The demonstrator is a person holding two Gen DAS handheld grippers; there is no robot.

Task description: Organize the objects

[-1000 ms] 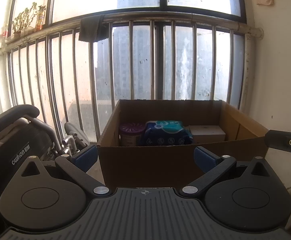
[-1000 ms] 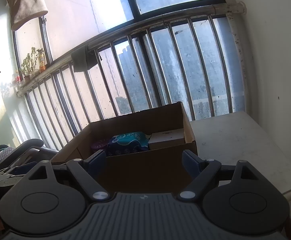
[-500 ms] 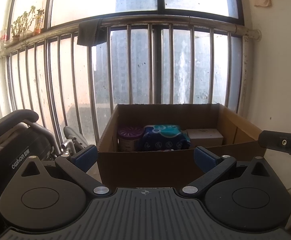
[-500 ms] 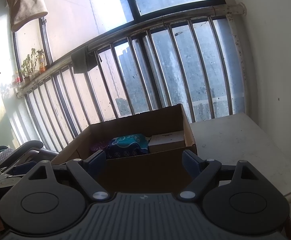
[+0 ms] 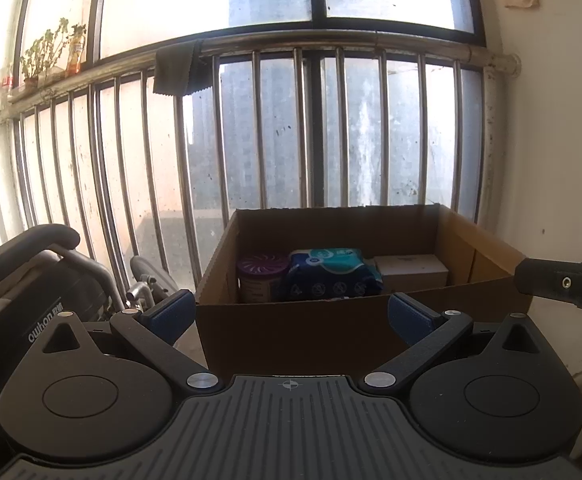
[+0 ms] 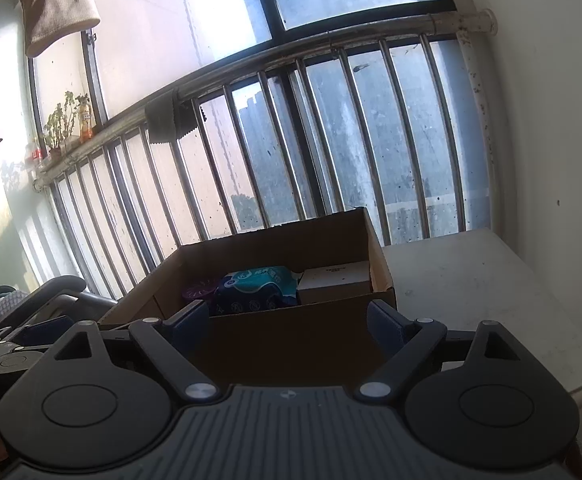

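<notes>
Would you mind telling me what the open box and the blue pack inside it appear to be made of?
The open box looks like corrugated cardboard: matte brown, with folded corners and thin cut edges. The blue pack seems to be soft plastic film, probably wipes or tissues: slightly glossy, printed, with rounded, bulging sides.

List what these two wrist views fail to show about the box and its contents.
- Cardboard box floor: left wrist view, hidden behind its near wall.
- Purple-lidded jar label: both views, too dark and small to read.
- White carton print: right wrist view, too small.
- Blue packet lower edge: cut off by the wall.
</notes>
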